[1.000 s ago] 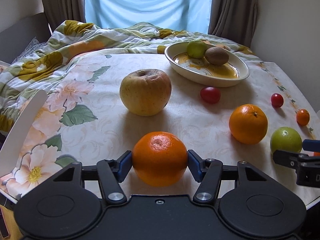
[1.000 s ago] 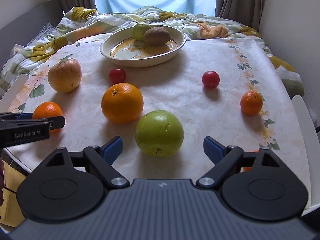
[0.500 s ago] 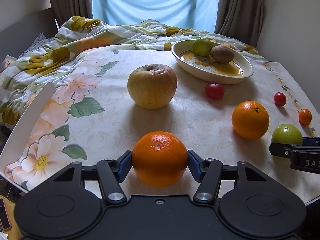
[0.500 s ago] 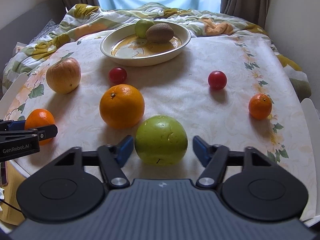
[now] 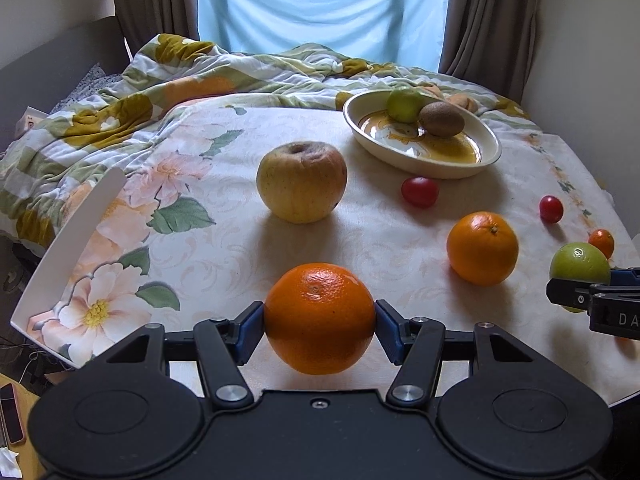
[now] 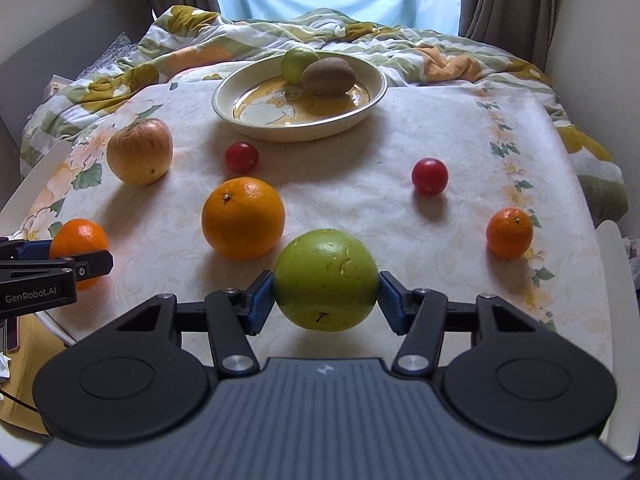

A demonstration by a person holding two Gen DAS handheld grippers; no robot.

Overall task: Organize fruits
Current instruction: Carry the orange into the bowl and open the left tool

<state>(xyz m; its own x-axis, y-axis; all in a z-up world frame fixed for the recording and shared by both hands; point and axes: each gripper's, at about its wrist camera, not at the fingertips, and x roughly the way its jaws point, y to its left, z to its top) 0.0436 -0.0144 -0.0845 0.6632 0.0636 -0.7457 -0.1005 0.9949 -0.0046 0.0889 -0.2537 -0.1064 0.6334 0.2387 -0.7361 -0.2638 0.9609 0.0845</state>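
My left gripper (image 5: 319, 322) is shut on an orange (image 5: 319, 316), held just above the table's near edge. My right gripper (image 6: 326, 298) is shut on a green apple (image 6: 326, 278), lifted a little off the cloth. A cream bowl (image 5: 486, 156) at the back holds a green fruit (image 5: 404, 104) and a kiwi (image 5: 442, 119). In the right wrist view the bowl (image 6: 240, 120) is at centre back. A yellow apple (image 5: 301, 182), a large orange (image 5: 482, 247), two red tomatoes (image 6: 241, 157) (image 6: 429, 176) and a small mandarin (image 6: 509, 233) lie on the table.
The table has a floral cloth (image 5: 192, 184) and white raised edges at left (image 5: 68, 248) and right (image 6: 616, 280). A rumpled quilt (image 6: 360, 40) lies behind the bowl, under a curtained window. A phone (image 5: 10, 412) lies low at the left.
My right gripper closed on the green apple and lifted it slightly. My left gripper, still holding the orange, rose and pulled back a little.
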